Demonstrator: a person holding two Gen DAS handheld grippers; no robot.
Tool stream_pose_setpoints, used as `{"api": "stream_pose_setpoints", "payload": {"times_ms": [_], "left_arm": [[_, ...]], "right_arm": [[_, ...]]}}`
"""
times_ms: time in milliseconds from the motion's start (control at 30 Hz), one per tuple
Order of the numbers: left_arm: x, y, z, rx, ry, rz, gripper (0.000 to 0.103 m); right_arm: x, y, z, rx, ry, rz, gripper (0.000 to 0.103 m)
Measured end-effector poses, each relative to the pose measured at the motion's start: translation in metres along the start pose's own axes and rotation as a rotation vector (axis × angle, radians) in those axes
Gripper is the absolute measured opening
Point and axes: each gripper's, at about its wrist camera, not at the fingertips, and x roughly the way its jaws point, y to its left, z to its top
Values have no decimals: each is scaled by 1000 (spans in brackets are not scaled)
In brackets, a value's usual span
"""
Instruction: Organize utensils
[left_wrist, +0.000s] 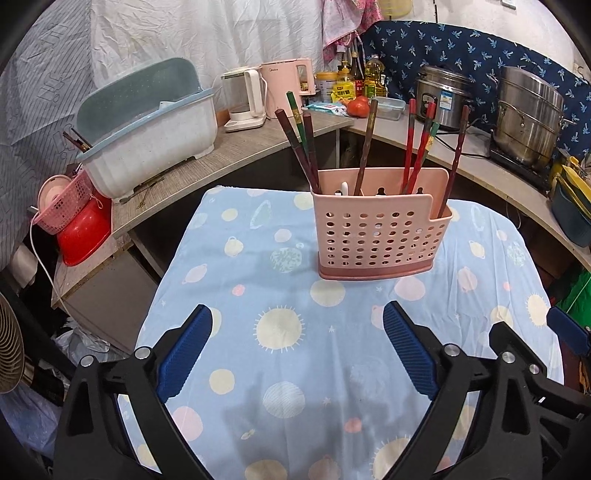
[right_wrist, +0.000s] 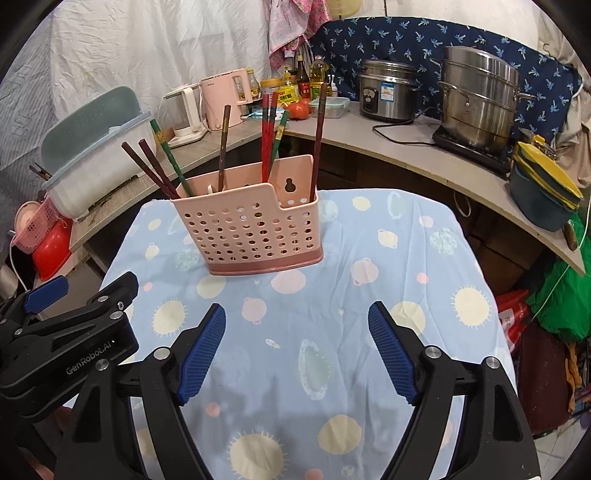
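Observation:
A pink perforated utensil holder stands upright on the table with the blue patterned cloth; it also shows in the right wrist view. Several dark red, brown and green chopsticks stand in it, leaning left and right, also seen in the right wrist view. A small white utensil tip pokes up inside. My left gripper is open and empty, near the table's front edge, short of the holder. My right gripper is open and empty beside it; the left gripper's body shows at its left.
A curved counter runs behind the table with a white dish tub, kettles, bottles, a rice cooker and a steel steamer pot. A red basin and pink basket sit at left. Stacked bowls sit at right.

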Motion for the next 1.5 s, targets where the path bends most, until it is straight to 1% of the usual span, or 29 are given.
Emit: {"api": "stream_pose_setpoints", "payload": {"times_ms": [100, 300, 400, 467, 500, 567, 700, 1033, 1500], "left_arm": [[-1, 1, -1, -2, 2, -5, 91], [-3, 1, -3, -8, 6, -8, 92], [-3, 3, -4, -18, 7, -9, 94], [-3, 5, -5, -24, 7, -1, 95], [-3, 6, -5, -27, 8, 3, 95], [-2, 8, -5, -29, 12, -4, 96], [-3, 8, -5, -21, 5, 7, 96], [-4, 9, -3, -20, 0, 5, 96], [-9, 11, 2, -22, -20, 14, 96]], "right_arm": [[-3, 0, -1, -11, -10, -21, 84], [-7, 2, 0, -32, -17, -52, 85], [-8, 1, 0, -29, -19, -50, 87], [-8, 1, 0, -26, -19, -50, 91], [-8, 0, 0, -25, -20, -52, 96], [-9, 1, 0, -25, -29, -49, 96], [-9, 2, -1, -26, -36, -51, 97], [-7, 2, -1, -27, -25, -60, 97], [-9, 5, 3, -33, -32, -57, 97]]}}
